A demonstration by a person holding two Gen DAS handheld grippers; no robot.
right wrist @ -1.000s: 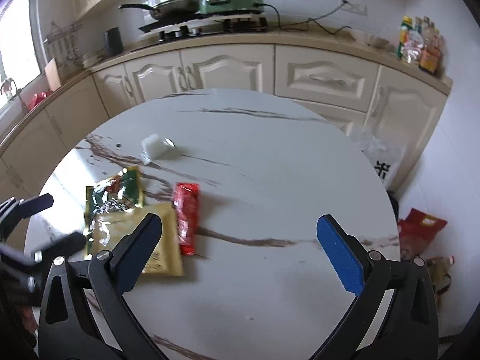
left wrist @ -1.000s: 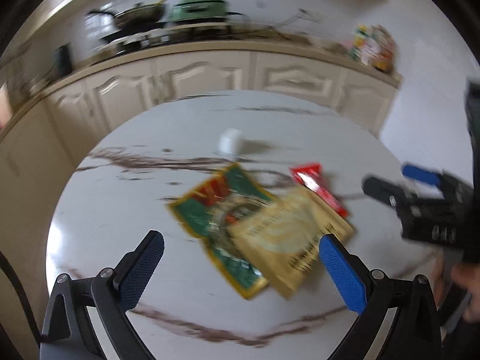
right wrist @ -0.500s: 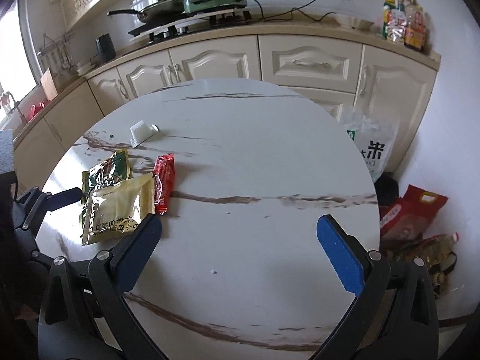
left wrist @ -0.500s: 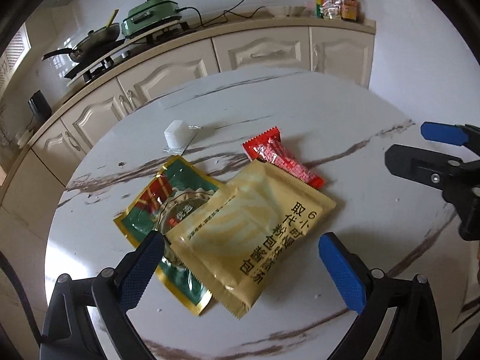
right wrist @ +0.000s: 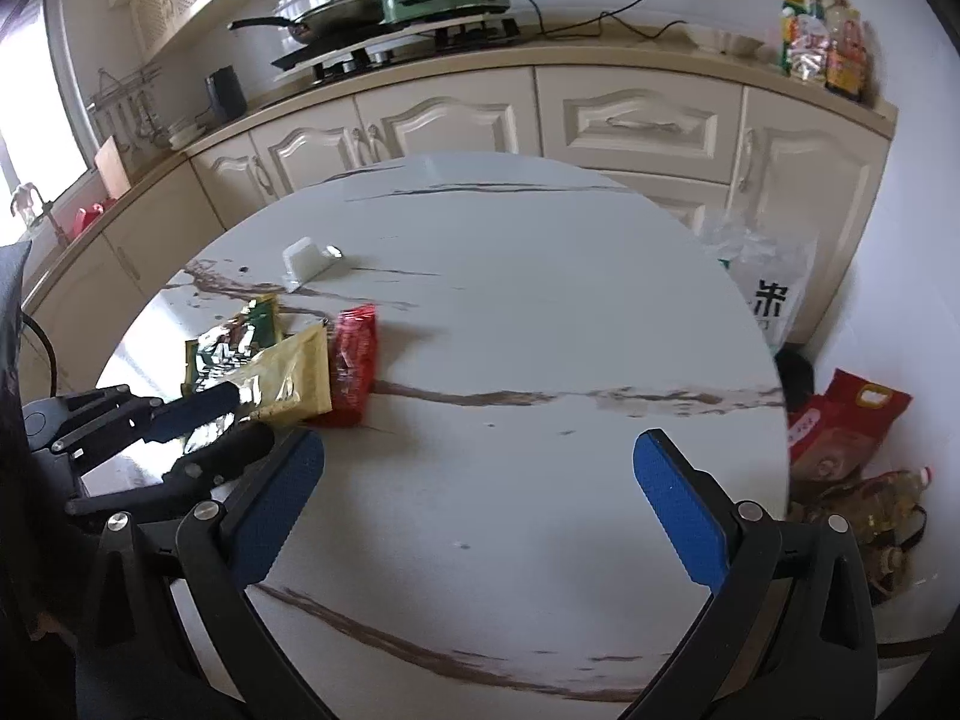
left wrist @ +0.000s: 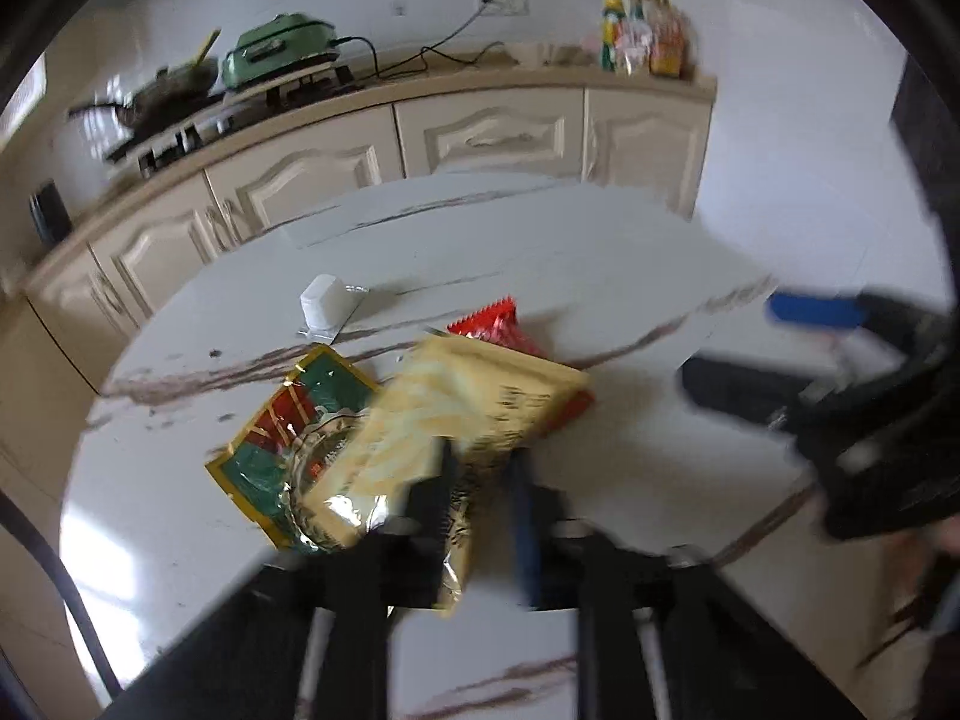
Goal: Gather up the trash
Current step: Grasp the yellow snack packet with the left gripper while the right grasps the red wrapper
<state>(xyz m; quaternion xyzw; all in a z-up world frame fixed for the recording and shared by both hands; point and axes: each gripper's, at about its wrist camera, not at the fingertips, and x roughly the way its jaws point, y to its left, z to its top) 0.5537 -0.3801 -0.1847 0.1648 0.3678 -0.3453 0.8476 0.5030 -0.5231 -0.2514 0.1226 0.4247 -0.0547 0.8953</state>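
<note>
Left tool [left wrist: 480, 480] pinches the gold packet [left wrist: 456, 402] by 1 corner while right tool [right wrist: 480, 480] gapes empty, so the slick foil may slip free, or drag the green packet [left wrist: 288, 432] along the counter [right wrist: 540, 312]

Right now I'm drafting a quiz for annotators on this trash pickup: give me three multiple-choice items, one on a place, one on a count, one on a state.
1. Where does the red wrapper lie?
A. on the floor
B. on the marble table, beside the yellow packet
C. on the kitchen counter

2. How many flat snack packets lie clustered on the table?
A. three
B. one
C. five

3. What state is the left hand-held gripper in?
A. wide open above the table
B. out of sight
C. shut on the yellow packet

Key: 1 B, the red wrapper rests on the tabletop against the yellow packet's edge. 2 A, the green packet, the yellow and the red. 3 C, its fingers pinch the yellow packet's near end; the right hand-held gripper stands open.
</note>
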